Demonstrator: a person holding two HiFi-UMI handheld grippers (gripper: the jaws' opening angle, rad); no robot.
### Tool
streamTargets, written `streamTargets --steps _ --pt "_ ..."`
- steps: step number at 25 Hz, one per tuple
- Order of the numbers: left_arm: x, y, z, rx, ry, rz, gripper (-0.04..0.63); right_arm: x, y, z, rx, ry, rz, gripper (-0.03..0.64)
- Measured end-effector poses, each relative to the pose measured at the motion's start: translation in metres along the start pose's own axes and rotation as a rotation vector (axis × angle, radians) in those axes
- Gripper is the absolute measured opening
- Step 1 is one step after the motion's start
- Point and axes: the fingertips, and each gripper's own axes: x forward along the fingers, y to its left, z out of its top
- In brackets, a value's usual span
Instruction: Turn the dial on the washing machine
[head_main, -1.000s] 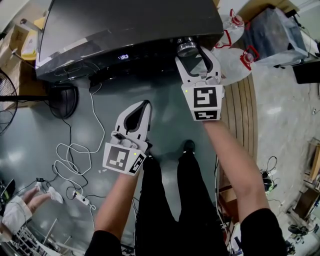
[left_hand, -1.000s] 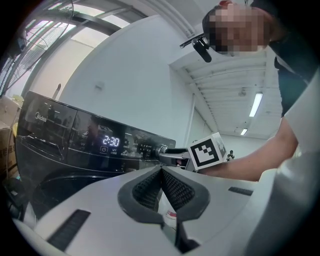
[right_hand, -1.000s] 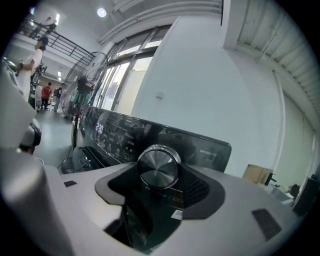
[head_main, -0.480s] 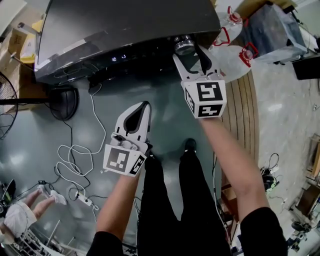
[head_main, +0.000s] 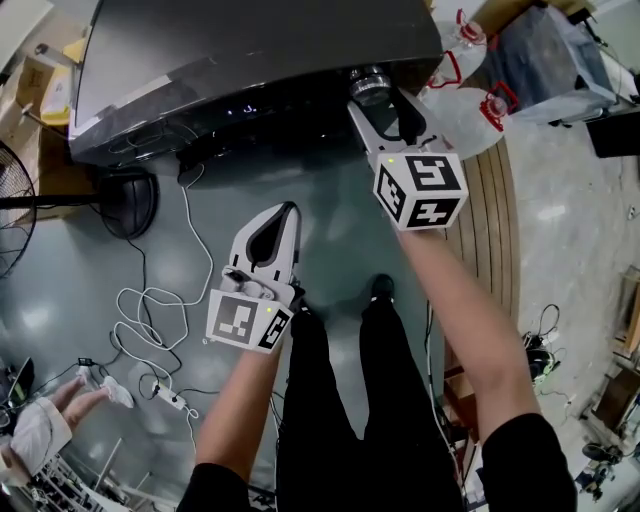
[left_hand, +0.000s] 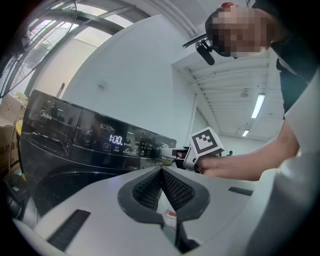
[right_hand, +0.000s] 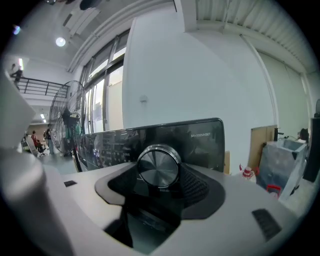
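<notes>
The dark washing machine (head_main: 250, 60) fills the top of the head view. Its silver dial (head_main: 370, 85) sits at the right end of the control panel. My right gripper (head_main: 380, 100) is shut on the dial, its marker cube (head_main: 421, 189) rolled to one side. In the right gripper view the dial (right_hand: 158, 166) sits gripped between the black pads. My left gripper (head_main: 286, 212) hangs lower, away from the machine, shut on nothing. In the left gripper view its pads (left_hand: 149, 187) meet, and the lit display (left_hand: 116, 140) reads 1:00.
White cables (head_main: 150, 310) and a power strip (head_main: 165, 400) lie on the floor at left, beside a fan (head_main: 20, 200). Red-capped plastic jugs (head_main: 470, 110) and a bin (head_main: 555, 70) stand right of the machine, over wooden planks (head_main: 480, 230). Another person's hand (head_main: 40, 420) shows at bottom left.
My right gripper has rolled while holding the dial, so its marker cube now shows two faces. The panel's lit digits have changed. The left gripper has stayed put.
</notes>
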Motion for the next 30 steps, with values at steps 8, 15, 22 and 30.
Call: streamTargets --steps 8,15,22,30 --pt "-0.004 0.001 -0.001 -0.039 -0.013 0.015 0.015 -0.001 -0.002 -0.001 0.199 -0.008 0.018 0.272" --pt "-0.006 0.001 -0.008 -0.046 -0.002 0.018 0.015 -0.001 -0.003 -0.001 0.338 -0.022 0.048 0.272" --pt "-0.006 0.000 -0.008 -0.056 -0.003 0.017 0.015 -0.001 -0.003 -0.001 0.487 -0.038 0.071 0.272" --pt "-0.005 -0.002 -0.007 -0.058 -0.007 0.017 0.015 -0.001 -0.004 0.002 0.525 -0.051 0.092 0.272"
